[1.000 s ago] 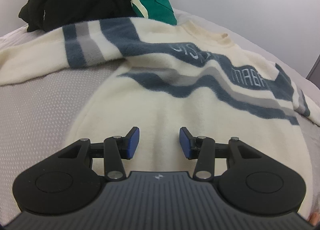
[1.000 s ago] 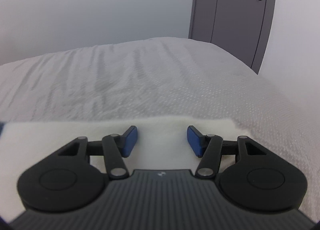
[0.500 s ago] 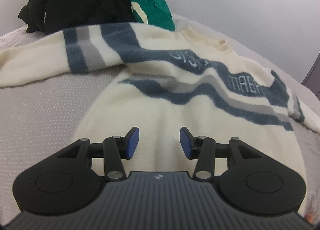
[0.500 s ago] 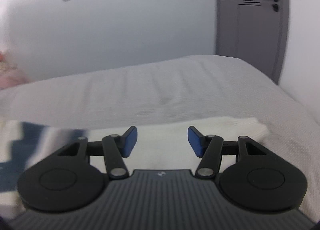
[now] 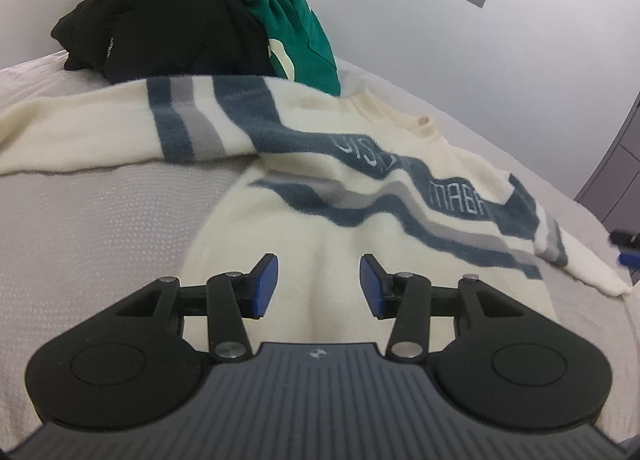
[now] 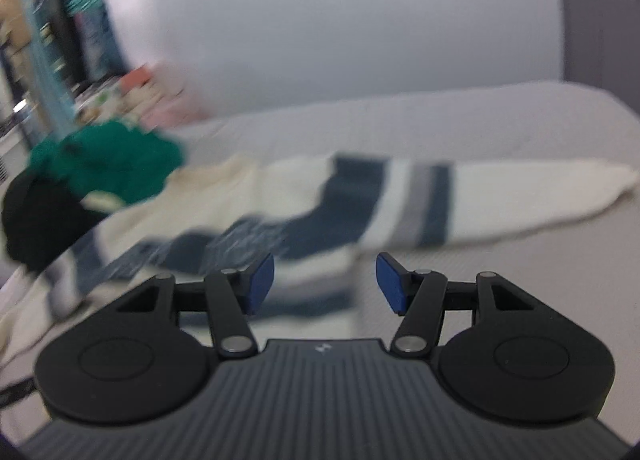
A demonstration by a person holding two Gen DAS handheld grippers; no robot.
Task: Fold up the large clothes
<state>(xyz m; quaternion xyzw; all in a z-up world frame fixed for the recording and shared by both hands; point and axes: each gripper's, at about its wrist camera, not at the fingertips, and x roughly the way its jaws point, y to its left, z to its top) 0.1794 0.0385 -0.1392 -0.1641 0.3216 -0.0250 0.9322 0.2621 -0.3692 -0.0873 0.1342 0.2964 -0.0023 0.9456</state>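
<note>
A cream sweater [image 5: 328, 196] with blue and grey stripes lies spread flat on the grey bed [image 5: 100, 220], both sleeves stretched outward. My left gripper [image 5: 319, 286] hovers open over the lower body of the sweater, nothing between its blue pads. In the blurred right wrist view the same sweater [image 6: 304, 196] appears from the side, its right sleeve [image 6: 520, 196] reaching toward the bed's edge. My right gripper [image 6: 325, 286] stands open above the sweater's side edge, holding nothing. A bit of the right gripper [image 5: 626, 248] shows at the far right edge of the left wrist view.
A pile of black [image 5: 168, 24] and green [image 5: 296, 28] clothes sits at the head of the bed beyond the sweater's collar. White walls stand behind; a grey door [image 5: 616, 180] is at the right. Bare bedcover [image 6: 520, 292] lies to the right of the sweater.
My right gripper swung left and up, from facing the bare bed and door to looking across the sweater. My left gripper drew back and rose a little; more of the sweater shows.
</note>
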